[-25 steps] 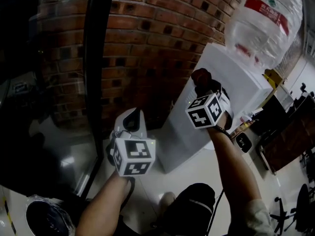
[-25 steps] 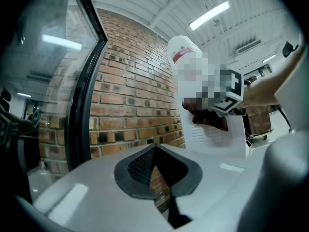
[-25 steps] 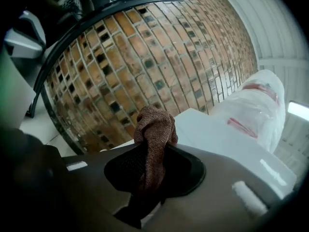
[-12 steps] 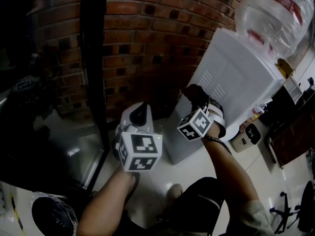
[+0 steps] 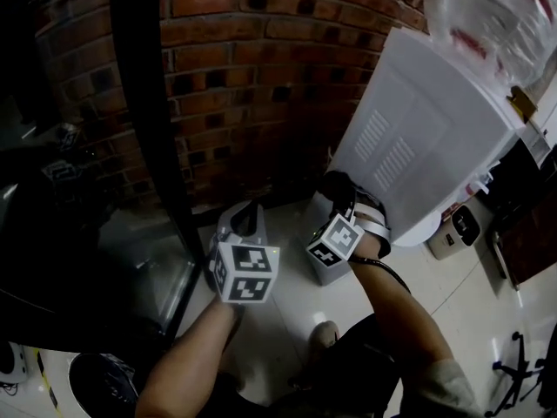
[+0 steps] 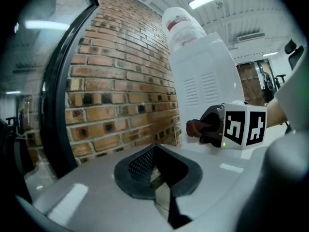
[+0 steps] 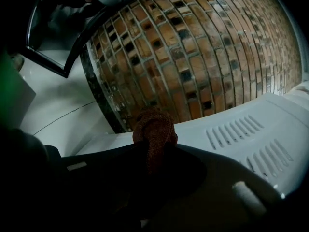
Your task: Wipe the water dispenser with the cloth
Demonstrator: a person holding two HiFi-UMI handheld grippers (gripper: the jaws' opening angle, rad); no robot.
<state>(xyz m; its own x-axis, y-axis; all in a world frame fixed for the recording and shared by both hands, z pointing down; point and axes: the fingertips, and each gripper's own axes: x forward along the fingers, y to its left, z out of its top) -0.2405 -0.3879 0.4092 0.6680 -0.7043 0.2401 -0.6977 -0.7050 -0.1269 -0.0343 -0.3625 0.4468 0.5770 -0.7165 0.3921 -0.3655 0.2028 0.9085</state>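
The white water dispenser (image 5: 418, 146) stands against a brick wall, a clear bottle (image 5: 496, 16) on top. Its vented panel (image 7: 251, 134) faces me. My right gripper (image 5: 341, 197) is shut on a reddish-brown cloth (image 5: 332, 181), bunched between the jaws (image 7: 154, 127). The cloth sits low against the lower left edge of the panel. The left gripper view shows that cloth (image 6: 194, 127) sticking out toward the dispenser (image 6: 203, 76). My left gripper (image 5: 242, 221) hangs to the left of the dispenser, apart from it, shut with nothing in it (image 6: 154, 151).
A brick wall (image 5: 261, 77) runs behind the dispenser. Left of it stands a black door frame (image 5: 144, 129) with dark glass. A small white device (image 5: 459, 226) lies on the pale tiled floor to the right. A person's shoe (image 5: 325, 333) is below.
The right gripper with the cloth has slid down the dispenser's panel, from near the top to near the bottom. The left gripper has kept its place.
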